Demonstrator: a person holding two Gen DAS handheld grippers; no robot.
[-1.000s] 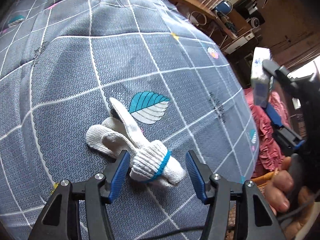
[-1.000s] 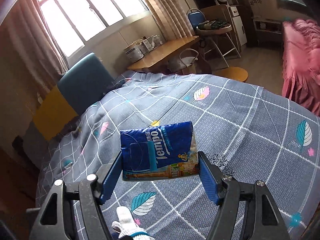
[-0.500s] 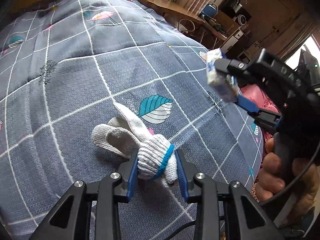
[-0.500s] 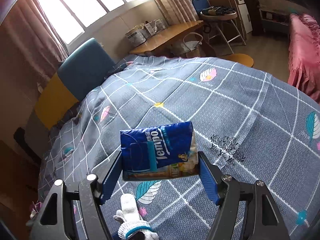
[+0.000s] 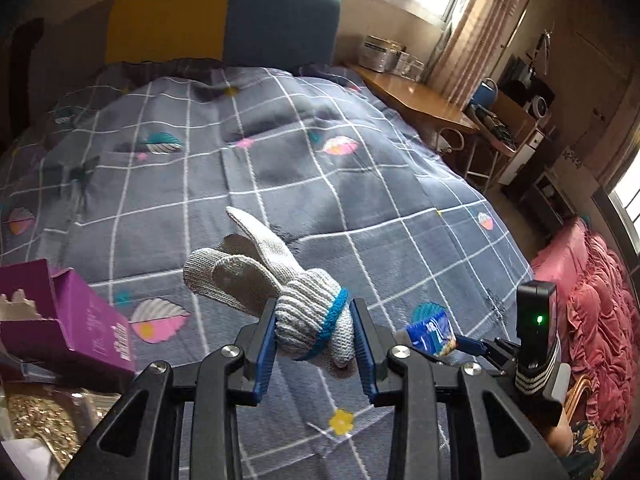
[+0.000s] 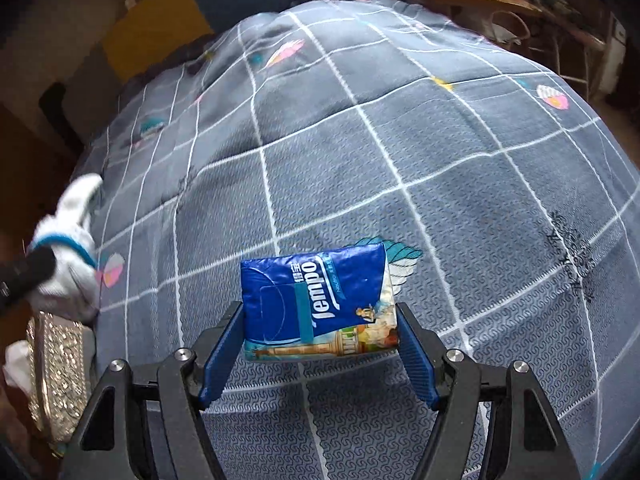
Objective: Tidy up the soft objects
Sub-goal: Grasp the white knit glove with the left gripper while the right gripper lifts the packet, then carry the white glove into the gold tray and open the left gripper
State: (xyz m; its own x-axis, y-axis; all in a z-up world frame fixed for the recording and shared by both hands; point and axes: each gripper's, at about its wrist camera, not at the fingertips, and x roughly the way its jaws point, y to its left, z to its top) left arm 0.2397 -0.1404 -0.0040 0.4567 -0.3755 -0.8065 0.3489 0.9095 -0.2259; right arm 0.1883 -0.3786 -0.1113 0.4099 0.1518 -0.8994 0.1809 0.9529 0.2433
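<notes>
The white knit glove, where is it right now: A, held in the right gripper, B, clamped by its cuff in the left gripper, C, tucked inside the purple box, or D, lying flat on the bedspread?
B: the left gripper has its blue pads pressed on the blue-banded cuff of the white knit glove, whose fingers stick out above the bedspread.

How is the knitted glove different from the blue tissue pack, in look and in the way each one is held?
The knitted glove is white ribbed fabric with a blue cuff band; the tissue pack is glossy blue printed plastic.
The glove is limp and irregular, its fingers flopping forward past the pads; the pack keeps a flat rectangular shape.
The left tool pinches the glove at the cuff; the right tool clamps the pack by its two ends.
Both are held above the bedspread.
</notes>
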